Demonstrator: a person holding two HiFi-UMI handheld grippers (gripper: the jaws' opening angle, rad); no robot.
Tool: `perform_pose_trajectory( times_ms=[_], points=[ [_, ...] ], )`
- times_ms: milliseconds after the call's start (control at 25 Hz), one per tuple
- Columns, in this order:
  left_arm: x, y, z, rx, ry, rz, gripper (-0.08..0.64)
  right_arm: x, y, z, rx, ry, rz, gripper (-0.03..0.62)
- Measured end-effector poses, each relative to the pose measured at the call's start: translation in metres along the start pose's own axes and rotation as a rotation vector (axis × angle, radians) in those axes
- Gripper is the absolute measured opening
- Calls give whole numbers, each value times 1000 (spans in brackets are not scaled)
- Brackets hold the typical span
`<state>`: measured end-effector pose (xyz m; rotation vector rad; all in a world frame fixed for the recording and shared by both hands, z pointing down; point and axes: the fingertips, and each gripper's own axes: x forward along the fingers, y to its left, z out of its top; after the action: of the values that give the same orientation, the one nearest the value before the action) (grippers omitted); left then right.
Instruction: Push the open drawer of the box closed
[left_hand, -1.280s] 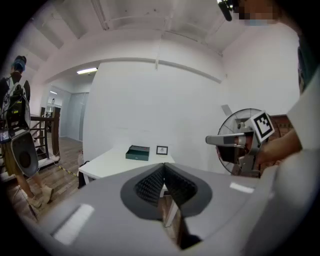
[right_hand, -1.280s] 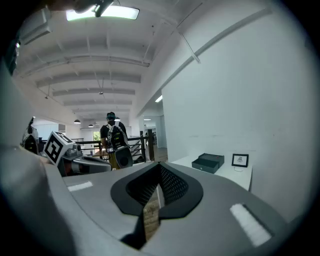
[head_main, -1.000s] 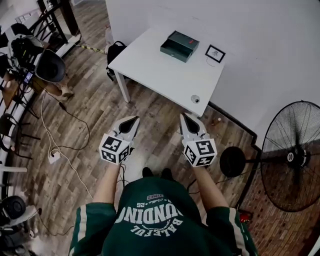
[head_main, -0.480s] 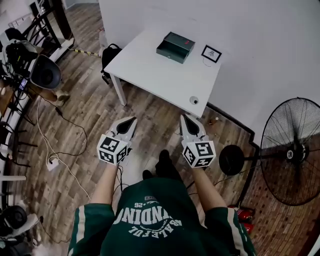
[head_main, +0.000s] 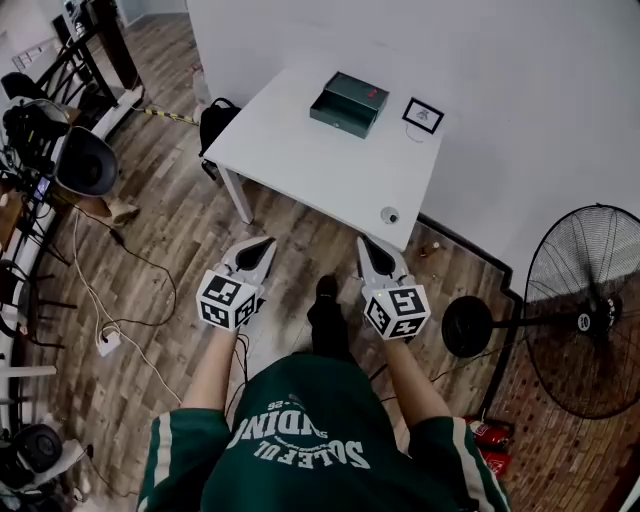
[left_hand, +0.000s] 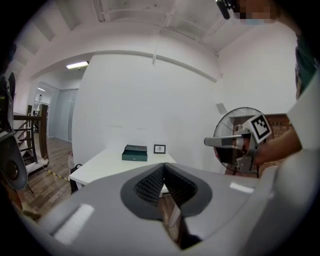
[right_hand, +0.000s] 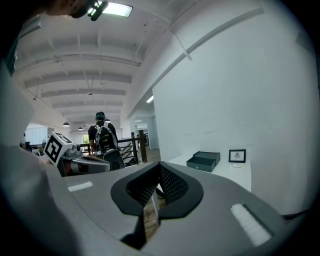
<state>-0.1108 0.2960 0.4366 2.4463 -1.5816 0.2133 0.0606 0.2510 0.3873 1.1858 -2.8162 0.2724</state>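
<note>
A dark green box (head_main: 348, 103) with its drawer pulled out toward the table's left side lies near the far end of a white table (head_main: 300, 160). The same box shows small in the left gripper view (left_hand: 135, 153) and in the right gripper view (right_hand: 203, 161). My left gripper (head_main: 266, 243) and right gripper (head_main: 364, 246) hang side by side over the wooden floor, well short of the table. Both are shut with nothing between the jaws. From the left gripper view the right gripper (left_hand: 206, 142) is off to the right.
A small framed picture (head_main: 423, 115) stands to the right of the box, and a small round object (head_main: 390, 215) lies at the table's near corner. A standing fan (head_main: 585, 322) is at the right. A black bag (head_main: 217, 122) leans by the table. Chairs and cables crowd the left. A person (right_hand: 101, 137) stands far off.
The person holding the grippers has stepped forward; the table sits a little nearer and lower in the head view. Both grippers stay shut and side by side.
</note>
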Motion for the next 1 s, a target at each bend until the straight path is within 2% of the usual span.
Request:
perform_pose_trajectory(
  times_ms=[520,1000],
  points=[
    [97,61,15,-14,40,-10,52,95,-78,10,5,21,-22,1],
    [246,127,59,-26,68,-6,52,223,-184,43,7,46,18,0]
  ],
)
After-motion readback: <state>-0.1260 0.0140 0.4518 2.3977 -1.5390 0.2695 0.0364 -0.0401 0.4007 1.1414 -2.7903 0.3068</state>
